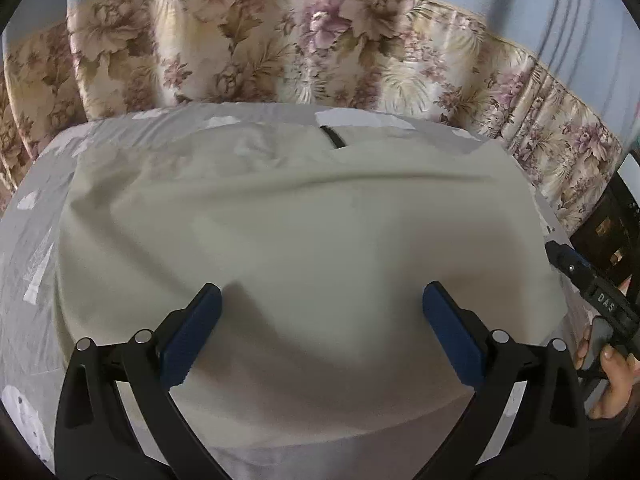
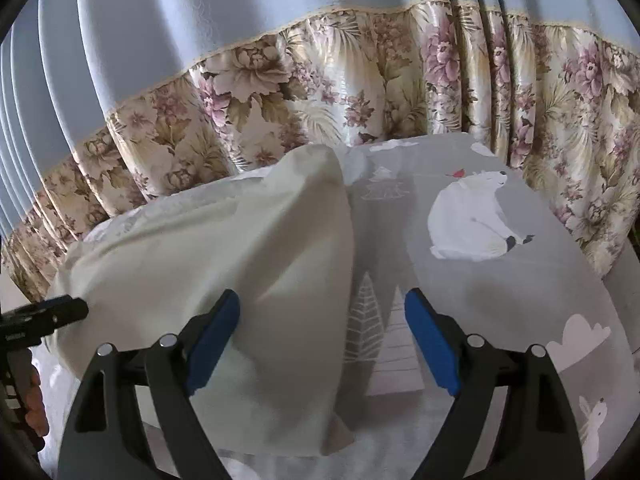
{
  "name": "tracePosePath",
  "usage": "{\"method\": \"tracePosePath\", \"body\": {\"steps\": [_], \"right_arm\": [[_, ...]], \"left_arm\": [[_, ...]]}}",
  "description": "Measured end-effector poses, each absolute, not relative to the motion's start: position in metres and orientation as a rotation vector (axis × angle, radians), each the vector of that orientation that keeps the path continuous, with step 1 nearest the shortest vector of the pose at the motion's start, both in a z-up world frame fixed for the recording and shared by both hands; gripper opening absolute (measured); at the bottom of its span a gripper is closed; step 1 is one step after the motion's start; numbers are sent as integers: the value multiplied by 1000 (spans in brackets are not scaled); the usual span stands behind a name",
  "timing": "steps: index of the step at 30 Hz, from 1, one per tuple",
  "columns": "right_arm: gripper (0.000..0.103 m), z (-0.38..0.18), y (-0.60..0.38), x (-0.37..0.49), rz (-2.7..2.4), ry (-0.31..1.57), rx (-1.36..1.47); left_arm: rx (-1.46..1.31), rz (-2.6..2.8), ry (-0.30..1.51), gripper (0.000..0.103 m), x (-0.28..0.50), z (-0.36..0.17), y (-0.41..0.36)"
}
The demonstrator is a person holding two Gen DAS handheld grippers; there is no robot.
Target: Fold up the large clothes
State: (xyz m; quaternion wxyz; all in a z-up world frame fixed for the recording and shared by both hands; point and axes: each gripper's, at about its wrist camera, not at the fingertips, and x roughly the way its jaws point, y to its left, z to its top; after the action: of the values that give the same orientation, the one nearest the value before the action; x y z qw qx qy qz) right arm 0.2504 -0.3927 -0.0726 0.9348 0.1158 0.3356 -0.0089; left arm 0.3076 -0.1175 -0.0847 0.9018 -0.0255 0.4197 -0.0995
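Observation:
A large cream garment (image 1: 288, 240) lies spread and folded over on a grey printed sheet (image 1: 36, 248); a short dark zip or slit (image 1: 330, 136) shows near its far edge. My left gripper (image 1: 322, 312) hovers over the middle of the cloth, jaws wide open, nothing between the blue pads (image 1: 192, 332). In the right wrist view the cream garment (image 2: 224, 248) ends in a straight right edge. My right gripper (image 2: 322, 320) stands open astride that edge, with the left pad (image 2: 212, 344) over the cloth and the right pad (image 2: 430, 344) over the sheet (image 2: 480, 292).
A floral curtain (image 1: 320, 40) with a pale blue upper part (image 2: 240, 12) hangs just behind the surface. The other gripper (image 1: 592, 280) and a hand (image 1: 612, 376) show at the right edge of the left view. A dark object (image 1: 612, 220) stands at the far right.

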Motion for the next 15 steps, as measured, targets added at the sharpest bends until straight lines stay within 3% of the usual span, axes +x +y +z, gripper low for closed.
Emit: {"method": "tracePosePath", "body": {"steps": [6,15], "right_arm": [[86,-77,-398,250,-18,695,277],[86,-79,-395,250,-16,705,249]], "left_arm": [[-56,-188,967,100,341,-117,-132],[33,-171,945,100,354,-133,-146]]}}
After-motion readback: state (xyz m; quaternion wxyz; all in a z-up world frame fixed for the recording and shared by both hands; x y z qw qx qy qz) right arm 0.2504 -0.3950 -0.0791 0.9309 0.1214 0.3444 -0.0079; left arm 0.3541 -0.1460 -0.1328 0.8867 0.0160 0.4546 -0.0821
